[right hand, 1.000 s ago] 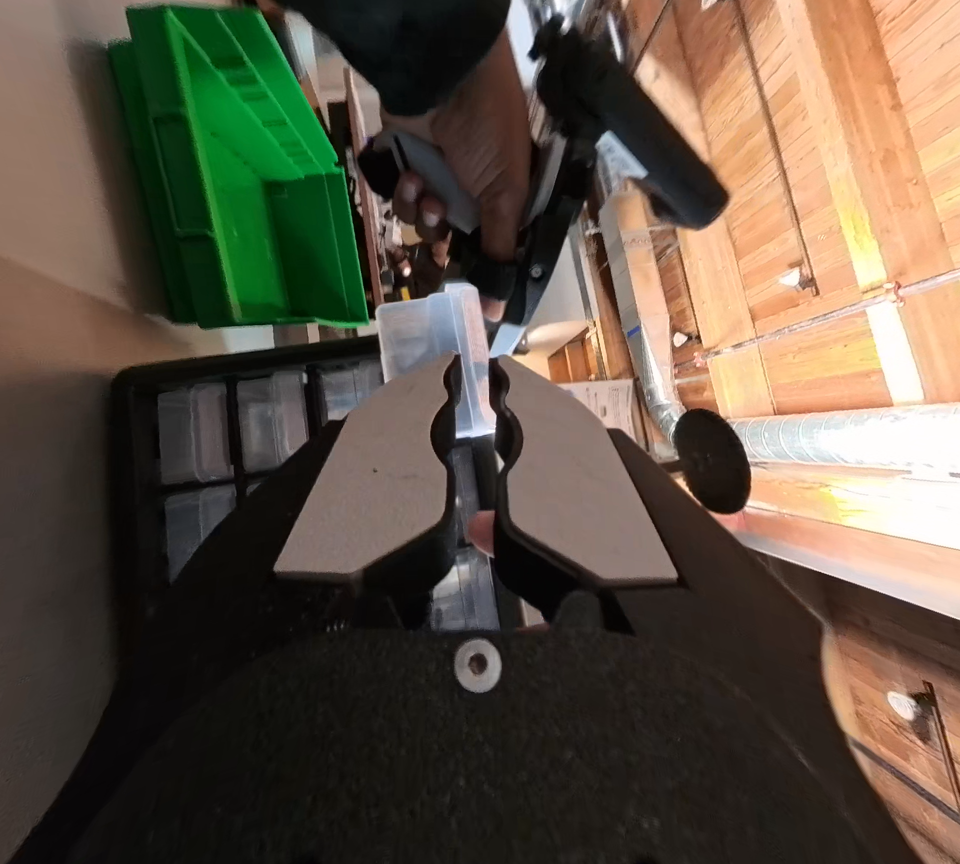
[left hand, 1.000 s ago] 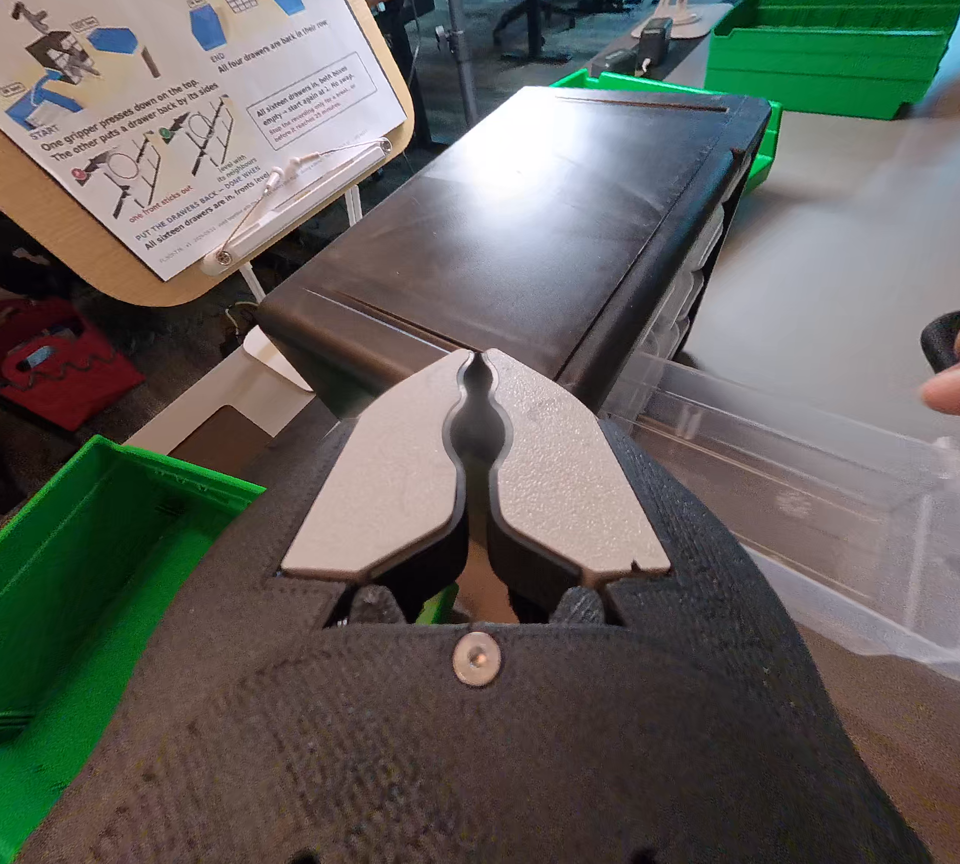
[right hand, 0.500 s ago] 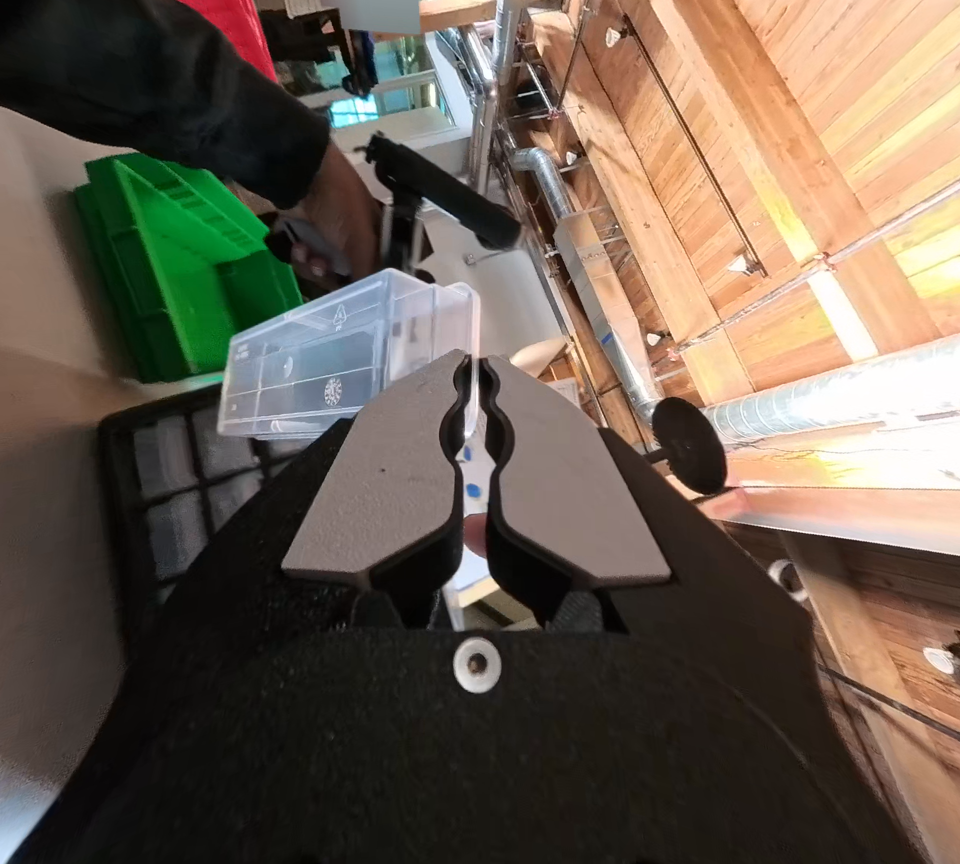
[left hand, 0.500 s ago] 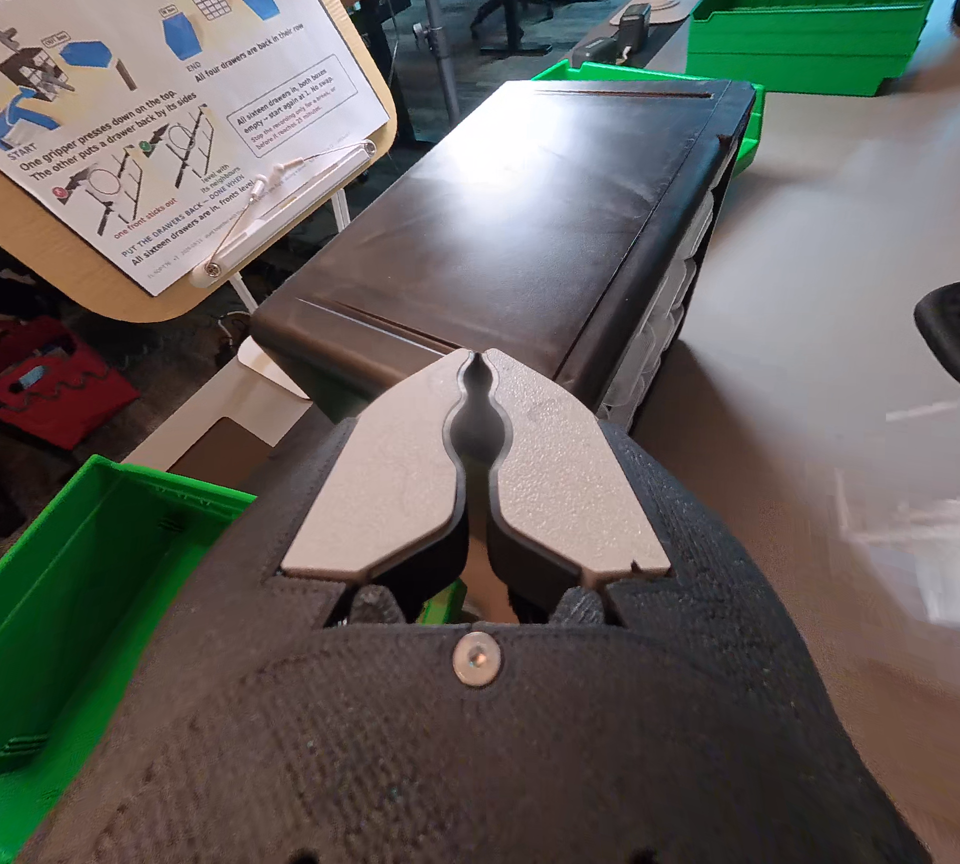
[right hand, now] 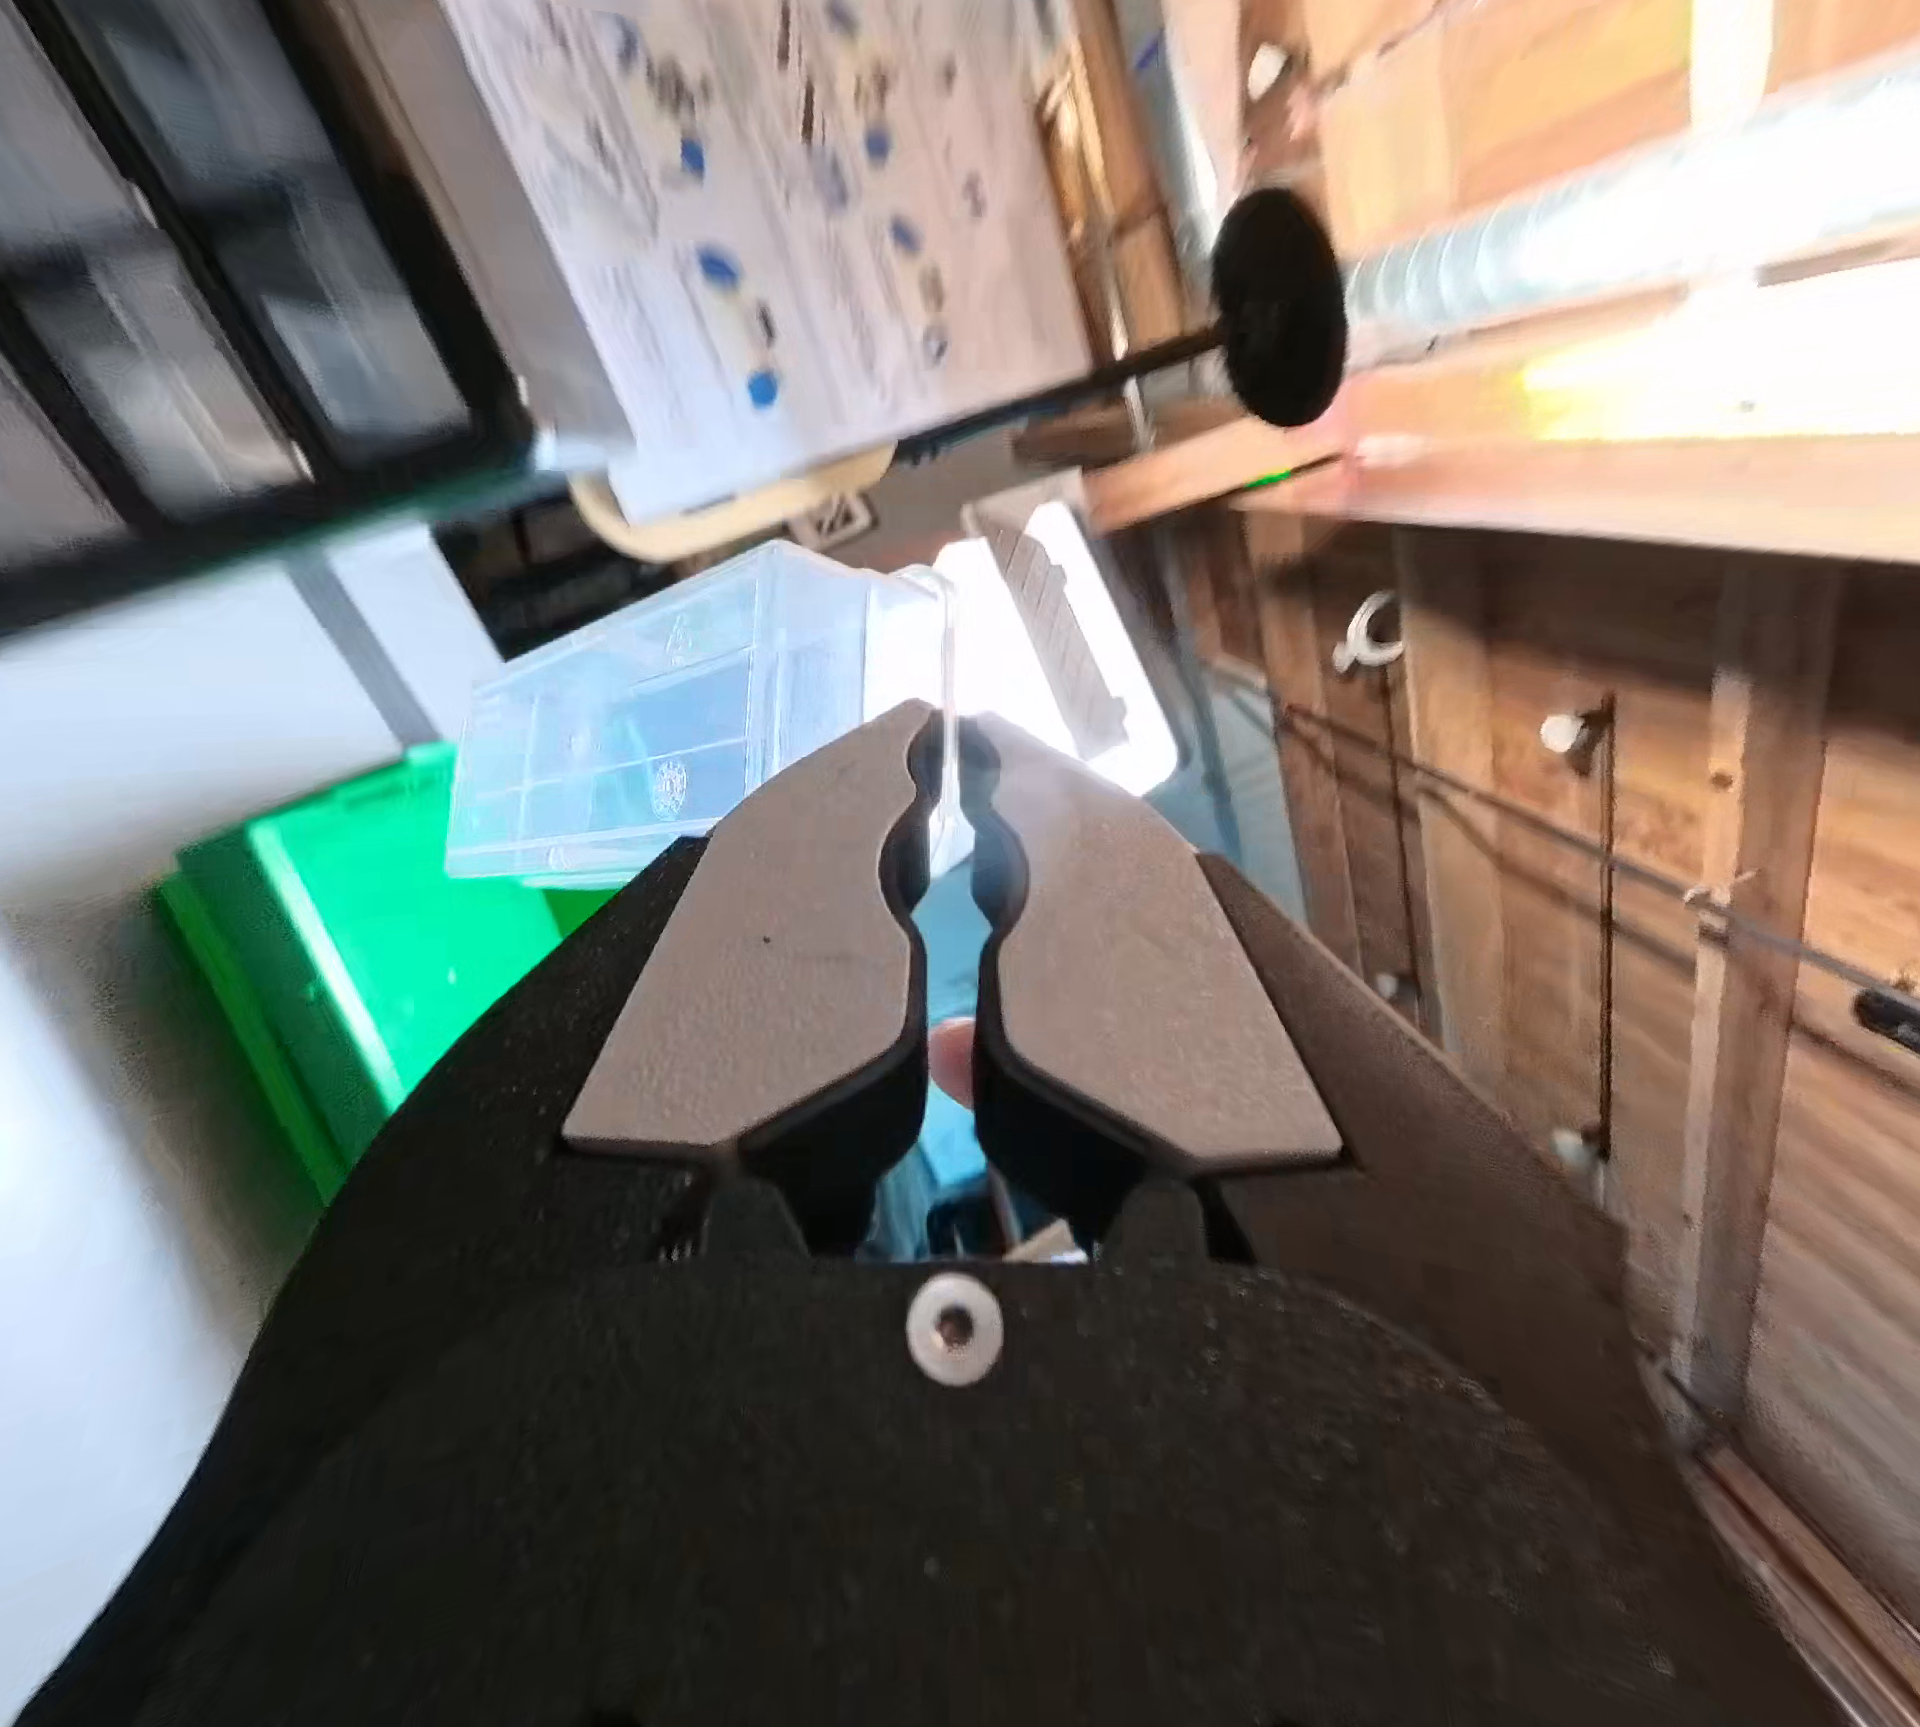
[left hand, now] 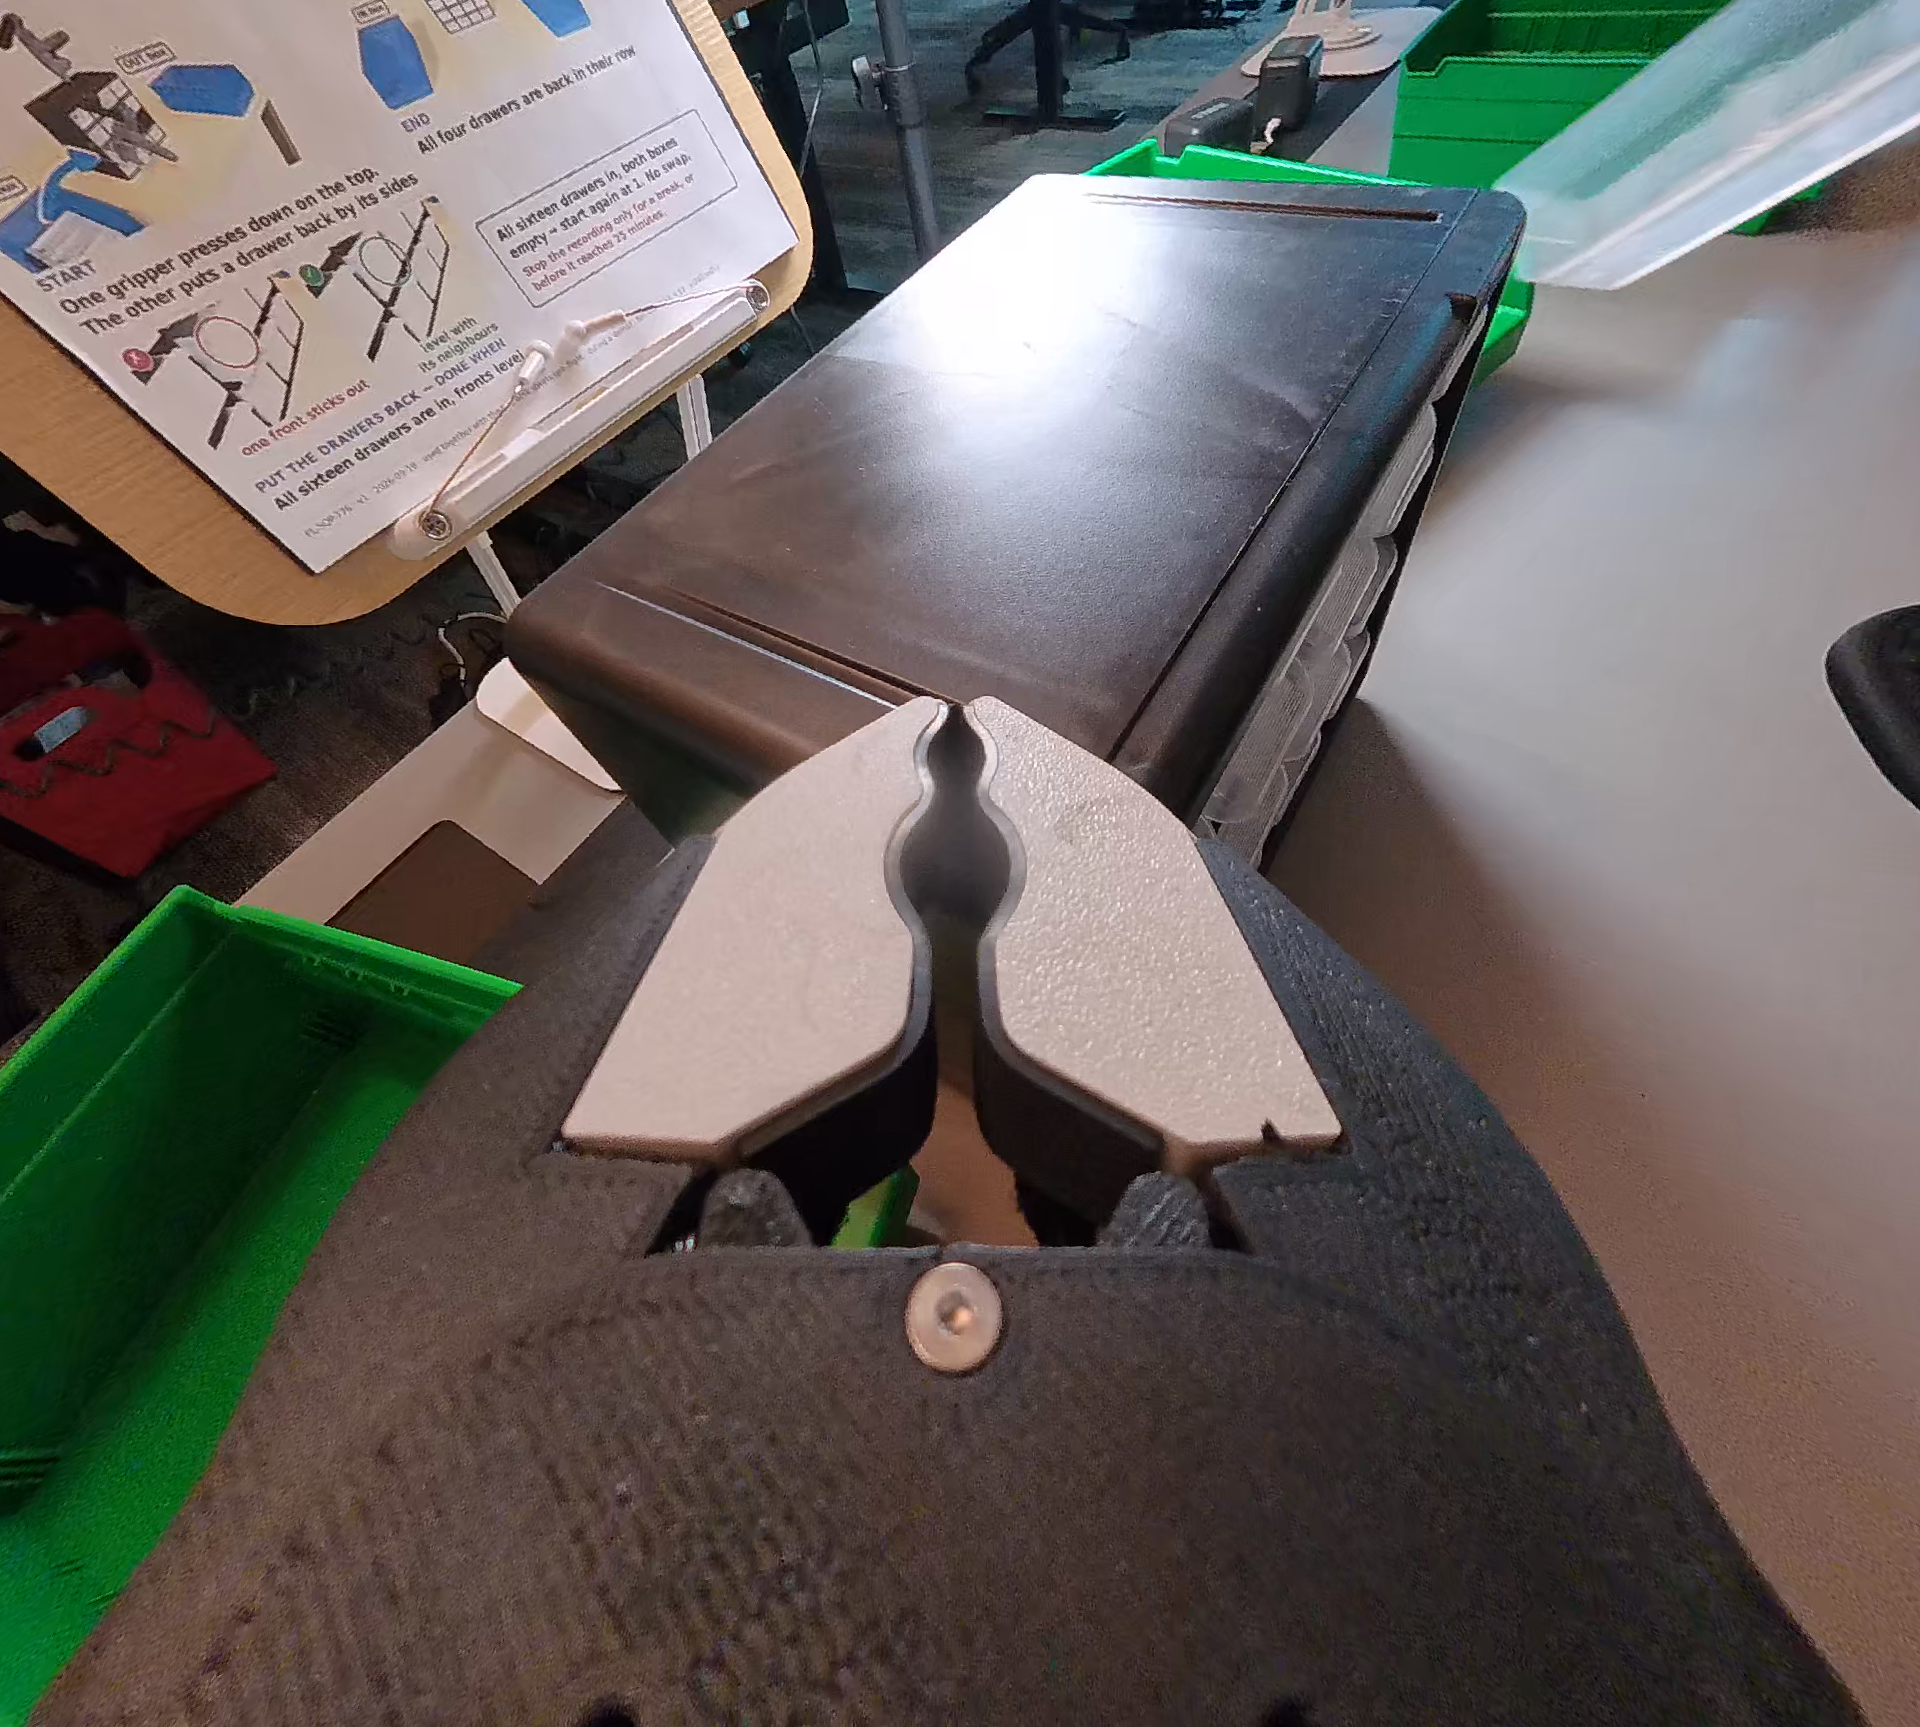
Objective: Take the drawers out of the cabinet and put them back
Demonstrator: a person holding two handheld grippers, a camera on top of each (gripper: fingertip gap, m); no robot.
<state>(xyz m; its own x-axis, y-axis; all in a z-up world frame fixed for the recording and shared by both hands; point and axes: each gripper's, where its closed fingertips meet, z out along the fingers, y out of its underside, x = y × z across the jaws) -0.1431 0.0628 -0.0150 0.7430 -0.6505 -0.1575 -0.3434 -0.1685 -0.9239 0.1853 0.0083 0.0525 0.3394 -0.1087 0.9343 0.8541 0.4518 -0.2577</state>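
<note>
The black drawer cabinet (left hand: 1049, 451) stands on the grey table, with clear drawers (left hand: 1340, 638) showing in its right-hand face. My left gripper (left hand: 954, 721) is shut and empty, its tips resting at the near top edge of the cabinet. My right gripper (right hand: 948, 727) is shut on the front lip of a clear plastic drawer (right hand: 665, 742) and holds it in the air, tilted. That drawer also shows blurred at the upper right of the left wrist view (left hand: 1725, 108). The cabinet front (right hand: 208, 223) is blurred at the upper left of the right wrist view.
A green bin (left hand: 177, 1147) sits at the near left of the cabinet. More green bins (left hand: 1538, 88) stand behind it to the right, and one (right hand: 343, 939) shows under the held drawer. An instruction board on a stand (left hand: 343, 150) is at the left. Grey table surface (left hand: 1610, 638) lies right of the cabinet.
My right gripper has pulled the clear drawer out of the cabinet, lifted it and swung it up and away. My left gripper has stayed shut on the cabinet top.
</note>
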